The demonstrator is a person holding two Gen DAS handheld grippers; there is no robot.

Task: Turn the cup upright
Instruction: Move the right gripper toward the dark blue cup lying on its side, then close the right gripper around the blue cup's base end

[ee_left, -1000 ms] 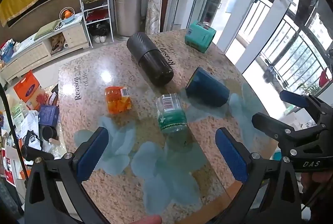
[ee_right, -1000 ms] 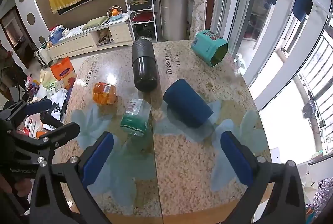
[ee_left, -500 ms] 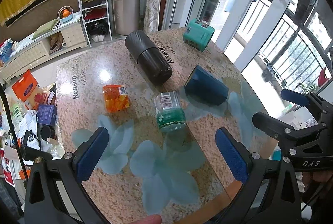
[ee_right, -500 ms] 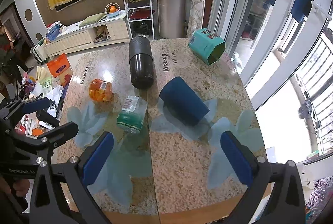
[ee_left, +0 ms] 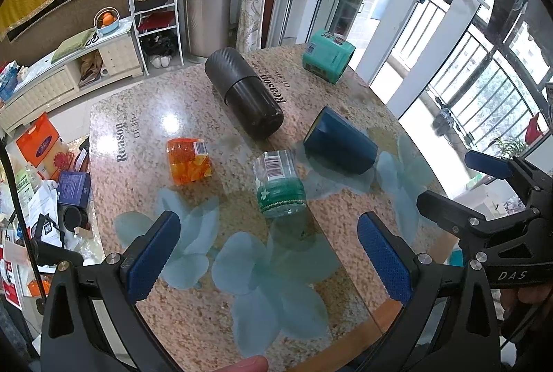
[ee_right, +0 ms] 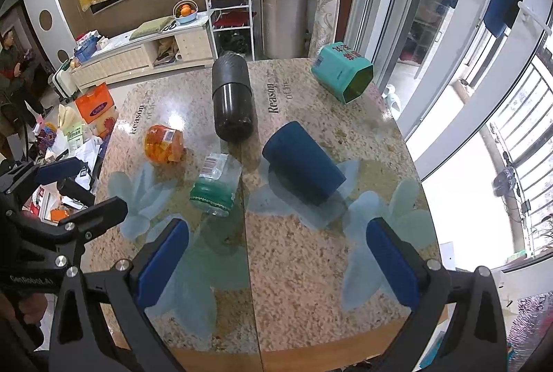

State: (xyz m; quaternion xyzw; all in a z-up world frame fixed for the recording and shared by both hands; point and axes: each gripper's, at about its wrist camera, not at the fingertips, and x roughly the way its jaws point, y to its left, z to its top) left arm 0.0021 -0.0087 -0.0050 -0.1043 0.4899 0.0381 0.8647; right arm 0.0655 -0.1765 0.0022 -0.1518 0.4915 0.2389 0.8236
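A dark blue cup (ee_left: 340, 147) (ee_right: 304, 163) lies on its side on the speckled stone table (ee_left: 145, 116) (ee_right: 311, 268), right of centre. My left gripper (ee_left: 268, 254) is open and empty above the table's near edge, well short of the cup. My right gripper (ee_right: 276, 259) is open and empty, also above the near edge, with the cup ahead between its fingers. In the left wrist view the right gripper shows at the right edge (ee_left: 459, 185). In the right wrist view the left gripper shows at the left edge (ee_right: 83, 189).
On the table also lie a large black cylinder (ee_left: 243, 94) (ee_right: 233, 102), a teal tin (ee_left: 328, 56) (ee_right: 342, 71), an orange jar (ee_left: 190, 159) (ee_right: 164, 144) and a clear green-banded jar (ee_left: 280, 183) (ee_right: 216, 187) just left of the cup. Windows stand to the right.
Both grippers have drawn back and risen a little, so the table and its objects look slightly farther away. Nothing on the table has moved.
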